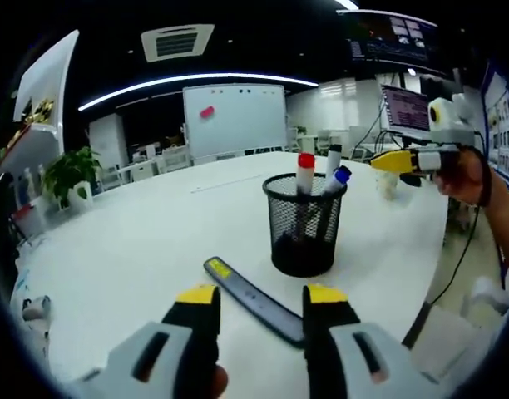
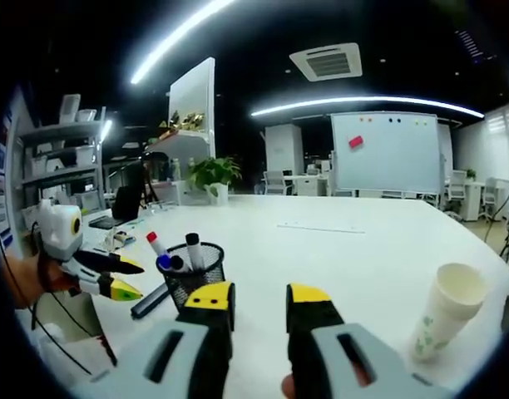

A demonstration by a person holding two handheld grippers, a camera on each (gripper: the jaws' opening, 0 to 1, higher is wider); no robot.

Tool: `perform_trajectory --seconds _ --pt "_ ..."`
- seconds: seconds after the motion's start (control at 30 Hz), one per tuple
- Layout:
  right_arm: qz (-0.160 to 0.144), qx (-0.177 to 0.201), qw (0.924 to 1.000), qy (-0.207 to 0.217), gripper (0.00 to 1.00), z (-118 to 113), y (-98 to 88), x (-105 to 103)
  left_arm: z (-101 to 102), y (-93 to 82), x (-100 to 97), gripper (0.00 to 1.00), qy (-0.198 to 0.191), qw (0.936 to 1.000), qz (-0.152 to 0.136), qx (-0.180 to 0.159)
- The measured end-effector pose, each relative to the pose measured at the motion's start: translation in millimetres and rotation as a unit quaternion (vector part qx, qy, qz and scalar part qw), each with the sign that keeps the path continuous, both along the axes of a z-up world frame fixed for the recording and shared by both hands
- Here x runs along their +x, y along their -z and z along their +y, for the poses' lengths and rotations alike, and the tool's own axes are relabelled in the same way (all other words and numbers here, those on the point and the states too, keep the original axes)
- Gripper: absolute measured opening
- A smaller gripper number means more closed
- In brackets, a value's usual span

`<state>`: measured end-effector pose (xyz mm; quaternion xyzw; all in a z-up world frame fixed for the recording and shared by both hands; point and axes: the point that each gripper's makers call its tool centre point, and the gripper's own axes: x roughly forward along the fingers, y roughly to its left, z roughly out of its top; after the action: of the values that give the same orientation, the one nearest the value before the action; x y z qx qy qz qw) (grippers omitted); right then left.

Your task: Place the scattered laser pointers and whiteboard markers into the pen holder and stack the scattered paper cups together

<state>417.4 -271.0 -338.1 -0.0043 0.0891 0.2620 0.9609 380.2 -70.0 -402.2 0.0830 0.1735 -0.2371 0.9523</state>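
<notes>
jaws parted and holding nothing, the left gripper (image 1: pixel 259 303) hovers just above a dark laser pointer (image 1: pixel 254 300) lying flat on the white bench (image 1: pixel 138 241), its yellow-labelled end angled away to the left and its near end passing under the gap between the yellow tips. just beyond stands the black mesh pen holder (image 1: pixel 303 224), already carrying a red-capped marker (image 1: pixel 305 173), a blue-capped one and a dark one. the right gripper (image 2: pixel 259 307), also spread and empty, looks across the bench toward the same holder from the far side, with a paper cup (image 2: pixel 444 312) upright to its right, near the bench edge. the pointer looks slim, rigid and light, probably smooth enough to roll or slip; a pinch across its width near the middle seems the safest hold, so it can be tipped upright over the holder. the cup is likely thin and easily crushed, best gripped gently at the wall.
</notes>
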Motion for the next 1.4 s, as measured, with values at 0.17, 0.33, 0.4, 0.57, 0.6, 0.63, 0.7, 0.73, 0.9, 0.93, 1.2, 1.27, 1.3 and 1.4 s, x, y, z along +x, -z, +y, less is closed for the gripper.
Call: perform_trajectory --seconds 0.17,0.33,0.4,0.57,0.6,0.63,0.7,0.73,0.9,0.93,1.2,1.27,1.3,1.4 --pt "0.002 0.002 1.0000 0.002 0.25 -1.6 1.6 -1.5 -5.8 4.3 -2.6 0.43 -0.001 1.0000 0.001 0.005" --pt "0.006 0.002 1.0000 0.006 0.25 -4.3 3.5 -0.2 -6.6 5.7 -2.3 0.44 -0.001 1.0000 -0.008 0.004" --pt "0.004 0.003 1.0000 0.007 0.25 -4.9 2.9 -0.6 -7.4 8.7 -2.9 0.45 0.000 1.0000 -0.006 0.004" --pt "0.012 -0.002 0.9999 0.009 0.25 -5.8 8.6 -2.0 -0.6 16.8 -1.4 0.46 -0.015 0.9997 0.000 0.017" --pt "0.014 -0.004 0.9998 0.009 0.25 -6.1 10.4 -2.1 -0.1 17.6 -1.7 0.47 -0.016 0.9998 0.001 0.015" --pt "0.017 -0.006 0.9998 0.010 0.25 -6.3 12.2 -2.3 0.1 19.0 -2.0 0.49 -0.017 0.9998 0.003 0.012" --pt "0.020 -0.008 0.9997 0.012 0.25 -7.6 14.2 -2.4 -0.2 22.0 -2.4 0.52 -0.016 0.9998 0.006 0.011" --pt "0.020 -0.007 0.9997 0.013 0.24 -8.0 14.2 -2.4 0.2 22.9 -2.4 0.54 -0.016 0.9998 0.006 0.012" --pt "0.002 -0.001 0.9999 0.011 0.24 -6.4 4.0 -3.6 2.0 26.1 -2.2 0.55 -0.024 0.9997 0.008 0.004" --pt "0.002 -0.001 0.9999 0.012 0.24 -6.7 4.0 -3.3 2.4 28.0 -2.2 0.55 -0.027 0.9996 0.008 0.006" --pt "-0.014 0.001 0.9996 0.025 0.23 -11.6 -3.6 -2.4 6.6 25.9 0.2 0.55 -0.037 0.9989 -0.011 0.026" --pt "-0.013 0.001 0.9996 0.025 0.23 -11.9 -3.5 -2.5 5.5 29.4 -0.3 0.54 -0.036 0.9992 -0.003 0.020" --pt "-0.013 0.000 0.9996 0.025 0.23 -11.6 -3.3 -2.6 4.5 31.2 -0.8 0.54 -0.034 0.9993 0.001 0.019" --pt "-0.016 -0.007 0.9996 0.024 0.24 -11.1 -3.5 -3.3 2.2 34.0 -0.3 0.54 -0.027 0.9994 0.001 0.024"
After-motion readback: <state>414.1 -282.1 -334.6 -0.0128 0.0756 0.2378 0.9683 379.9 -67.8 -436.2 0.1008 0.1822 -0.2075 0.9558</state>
